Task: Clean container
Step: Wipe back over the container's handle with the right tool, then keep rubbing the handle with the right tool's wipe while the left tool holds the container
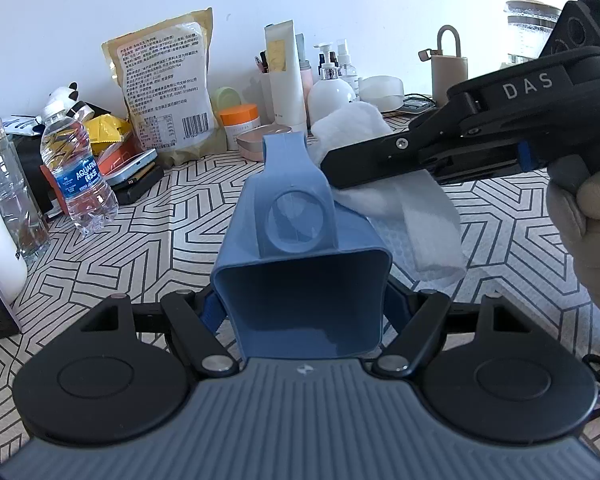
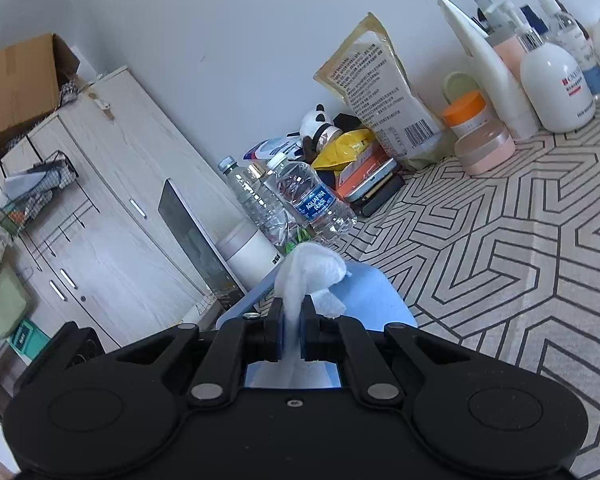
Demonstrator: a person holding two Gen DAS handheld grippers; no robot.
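From the left wrist, the left tongs clamp the blue square plastic container by its sides, mouth towards the camera, likely to steady it above the desk with its geometric-line cloth. The right tongs press a white crumpled wipe against its outer wall. From the right wrist, the right tongs are closed on that wipe, the container just beneath; bottles and a pale cabinet crowd the room beyond.

The blue container hides the left tool's fingertips.
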